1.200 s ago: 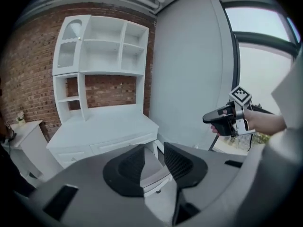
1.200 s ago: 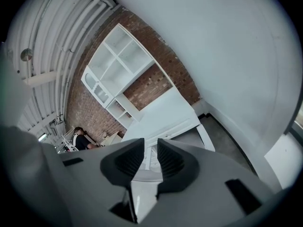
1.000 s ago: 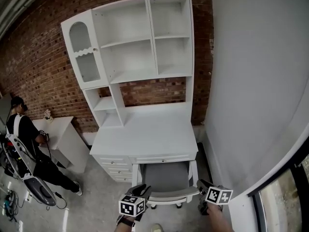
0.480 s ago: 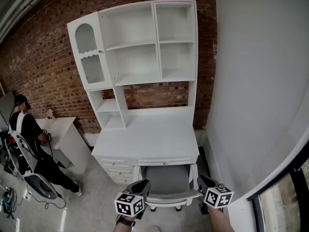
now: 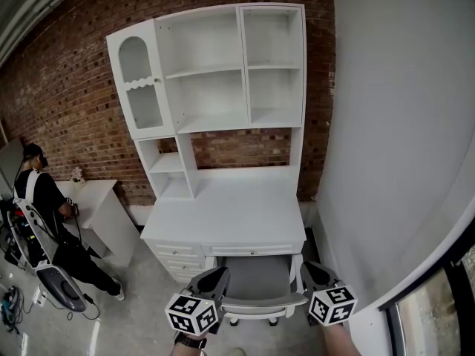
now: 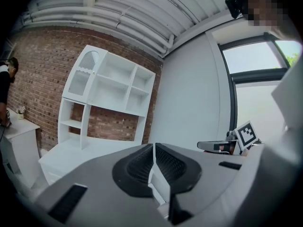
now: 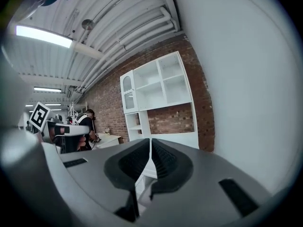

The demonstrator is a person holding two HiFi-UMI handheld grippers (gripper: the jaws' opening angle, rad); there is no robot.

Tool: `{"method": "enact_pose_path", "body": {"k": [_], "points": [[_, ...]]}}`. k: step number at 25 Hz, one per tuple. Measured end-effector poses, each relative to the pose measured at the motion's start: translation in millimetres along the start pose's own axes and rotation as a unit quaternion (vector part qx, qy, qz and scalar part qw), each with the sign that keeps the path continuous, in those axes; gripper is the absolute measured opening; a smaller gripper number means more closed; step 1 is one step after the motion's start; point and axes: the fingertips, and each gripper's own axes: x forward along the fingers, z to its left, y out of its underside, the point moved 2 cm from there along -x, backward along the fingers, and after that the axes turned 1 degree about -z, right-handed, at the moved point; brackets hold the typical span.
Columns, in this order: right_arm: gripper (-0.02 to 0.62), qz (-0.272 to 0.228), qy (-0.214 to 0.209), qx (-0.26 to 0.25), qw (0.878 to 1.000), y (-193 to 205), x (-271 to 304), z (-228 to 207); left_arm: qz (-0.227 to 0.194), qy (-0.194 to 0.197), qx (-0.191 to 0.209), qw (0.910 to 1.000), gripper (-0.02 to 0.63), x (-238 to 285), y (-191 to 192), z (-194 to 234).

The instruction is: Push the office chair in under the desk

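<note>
The office chair [image 5: 256, 274] fills the desk [image 5: 223, 213] kneehole, wall [image 5: 386, 162] close right, open floor [image 5: 145, 310] left.

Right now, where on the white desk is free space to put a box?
The whole desktop is bare, from the side shelves to the grey wall. The hutch shelves look empty too. Crowded only below: the chair fills the knee gap.

Head cam down, other 2 level; all share desk [image 5: 226, 213].

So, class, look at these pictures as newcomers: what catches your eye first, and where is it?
The tall white shelved desk stands centre against the red brick wall. A grey office chair sits partly under it, bottom centre. A person in black stands far left.
</note>
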Motion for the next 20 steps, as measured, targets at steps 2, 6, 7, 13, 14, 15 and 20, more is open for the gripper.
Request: {"method": "enact_pose_path", "body": {"k": [2,6,7,13,14,15,20], "points": [[0.011,-0.013,0.001,-0.02,1.0,-11.9,-1.4,6.5,-0.012,0.0,0.004,0.9999,0.017,-2.7,-12.5,-2.0],[0.009,-0.028,-0.002,-0.038,0.999,-27.4,-5.3,16.6,-0.03,-0.003,0.015,0.9994,0.015,-6.6,-29.3,-5.3],[0.009,-0.031,-0.004,-0.038,0.999,-31.0,-5.8,18.7,-0.033,-0.004,0.017,0.9993,0.014,-7.2,-32.7,-5.8],[0.008,-0.047,0.0,-0.049,0.998,-50.2,-10.2,23.3,-0.049,-0.012,0.024,0.9984,0.014,-13.9,-47.0,-5.1],[0.006,-0.049,0.002,-0.051,0.997,-53.0,-9.6,21.3,-0.053,-0.017,0.029,0.9981,0.012,-14.2,-50.0,-3.6],[0.006,-0.05,0.005,-0.054,0.997,-56.3,-8.9,18.9,-0.055,-0.022,0.032,0.9977,0.012,-14.0,-53.4,-2.2],[0.005,-0.061,0.015,-0.073,0.995,-71.3,-5.1,9.5,-0.065,-0.032,0.037,0.9967,0.009,-5.5,-63.2,-0.7]]}}
